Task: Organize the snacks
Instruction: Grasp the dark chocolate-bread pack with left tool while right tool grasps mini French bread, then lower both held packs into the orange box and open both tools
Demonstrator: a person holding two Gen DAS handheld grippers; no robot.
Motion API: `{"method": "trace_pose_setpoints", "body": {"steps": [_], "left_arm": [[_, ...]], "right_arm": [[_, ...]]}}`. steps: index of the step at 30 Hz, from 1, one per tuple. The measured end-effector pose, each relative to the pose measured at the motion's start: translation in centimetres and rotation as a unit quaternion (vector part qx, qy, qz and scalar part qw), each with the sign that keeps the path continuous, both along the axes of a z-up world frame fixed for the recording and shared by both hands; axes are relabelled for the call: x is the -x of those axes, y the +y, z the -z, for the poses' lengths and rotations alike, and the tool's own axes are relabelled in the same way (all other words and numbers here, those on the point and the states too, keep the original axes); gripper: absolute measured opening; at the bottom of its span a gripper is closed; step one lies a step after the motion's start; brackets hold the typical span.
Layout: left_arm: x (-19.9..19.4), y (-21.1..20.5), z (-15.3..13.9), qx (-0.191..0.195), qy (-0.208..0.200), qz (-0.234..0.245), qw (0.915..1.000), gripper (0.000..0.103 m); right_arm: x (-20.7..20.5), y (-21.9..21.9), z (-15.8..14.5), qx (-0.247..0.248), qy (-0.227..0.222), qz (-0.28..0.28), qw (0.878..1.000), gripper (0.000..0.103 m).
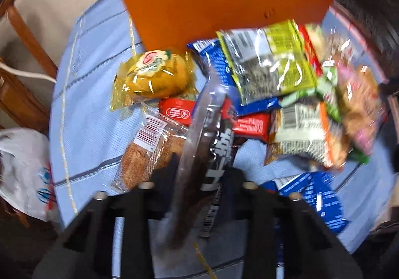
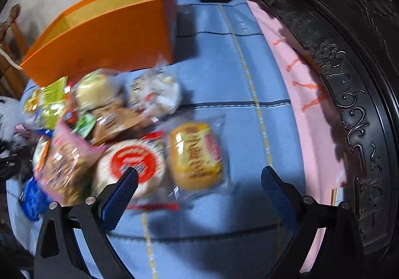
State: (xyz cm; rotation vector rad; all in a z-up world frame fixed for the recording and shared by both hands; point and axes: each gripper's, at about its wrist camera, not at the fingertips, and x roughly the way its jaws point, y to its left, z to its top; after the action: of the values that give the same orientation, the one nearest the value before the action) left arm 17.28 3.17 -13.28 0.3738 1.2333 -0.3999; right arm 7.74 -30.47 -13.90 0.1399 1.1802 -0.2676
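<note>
My left gripper (image 1: 202, 174) is shut on a long dark snack packet (image 1: 212, 144) with white lettering and holds it above a pile of snacks on the blue cloth (image 1: 87, 114). An open orange box (image 1: 224, 4) stands beyond the pile. My right gripper (image 2: 199, 176) is open and empty, low over the cloth. A yellow-wrapped bun (image 2: 195, 156) lies between its fingers, a round red-labelled pack (image 2: 134, 166) by the left finger. The orange box also shows in the right wrist view (image 2: 107, 37) at the back left.
A yellow cake pack (image 1: 152, 77), a barcode-labelled pastry (image 1: 147, 151), green seed packs (image 1: 271, 62) and blue packs (image 1: 314, 194) lie around. A white plastic bag (image 1: 22, 169) and wooden chair (image 1: 27, 37) are left. A dark carved frame (image 2: 349, 94) and pink cloth (image 2: 294, 94) border the right.
</note>
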Motion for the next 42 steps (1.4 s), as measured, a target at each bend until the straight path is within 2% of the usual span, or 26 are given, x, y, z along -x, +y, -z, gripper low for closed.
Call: {"method": "trace_pose_setpoints", "body": {"steps": [2,6,7,9,10,11,13,20,25,30,35,42], "left_arm": [[-0.5,0.8,-0.1,0.023,0.013,-0.013,0.9996,0.025],[-0.5,0.9,-0.1,0.029,0.013,-0.02,0.9993,0.026],[-0.6,0.9,0.0,0.032,0.013,-0.024,0.9991,0.026],[-0.8,1.1,0.1,0.038,0.016,-0.029,0.9988,0.026],[-0.9,1.3,0.1,0.043,0.02,-0.033,0.9983,0.025],[-1.0,1.6,0.0,0.047,0.022,-0.037,0.9979,0.025],[-1.5,2.3,-0.3,0.059,0.025,-0.046,0.9969,0.024],[-1.1,4.3,-4.8,0.112,0.006,-0.071,0.9912,0.024],[-1.5,4.3,-8.1,0.152,-0.007,-0.08,0.9851,0.024],[-2.4,2.7,-10.0,0.178,-0.016,-0.074,0.9812,0.025],[-3.5,0.5,-11.7,0.189,-0.029,-0.06,0.9797,0.025],[-8.0,-3.0,-14.9,0.203,-0.068,-0.042,0.9759,0.025]], "right_arm": [[-1.3,0.0,1.1,0.009,0.012,-0.004,1.0,0.099],[-3.8,0.4,3.9,0.041,0.051,-0.012,0.998,0.097],[-4.2,0.4,4.3,0.041,0.063,-0.015,0.997,0.085],[-4.5,0.5,4.1,0.016,0.061,-0.029,0.998,0.066],[-4.6,0.9,3.8,0.025,0.068,-0.039,0.997,0.057],[-4.5,1.3,3.4,0.056,0.071,-0.045,0.995,0.053],[-4.0,1.1,2.4,0.041,0.057,-0.042,0.997,0.052],[-2.1,-0.1,-2.9,-0.019,-0.019,-0.028,0.999,0.052],[-2.4,0.0,-7.4,-0.069,-0.091,-0.046,0.992,0.052],[-3.5,0.2,-10.4,-0.135,-0.132,-0.068,0.98,0.052],[-5.1,1.2,-12.0,-0.137,-0.148,-0.09,0.975,0.052],[-11.0,2.3,-15.1,-0.137,-0.195,-0.123,0.963,0.052]]}}
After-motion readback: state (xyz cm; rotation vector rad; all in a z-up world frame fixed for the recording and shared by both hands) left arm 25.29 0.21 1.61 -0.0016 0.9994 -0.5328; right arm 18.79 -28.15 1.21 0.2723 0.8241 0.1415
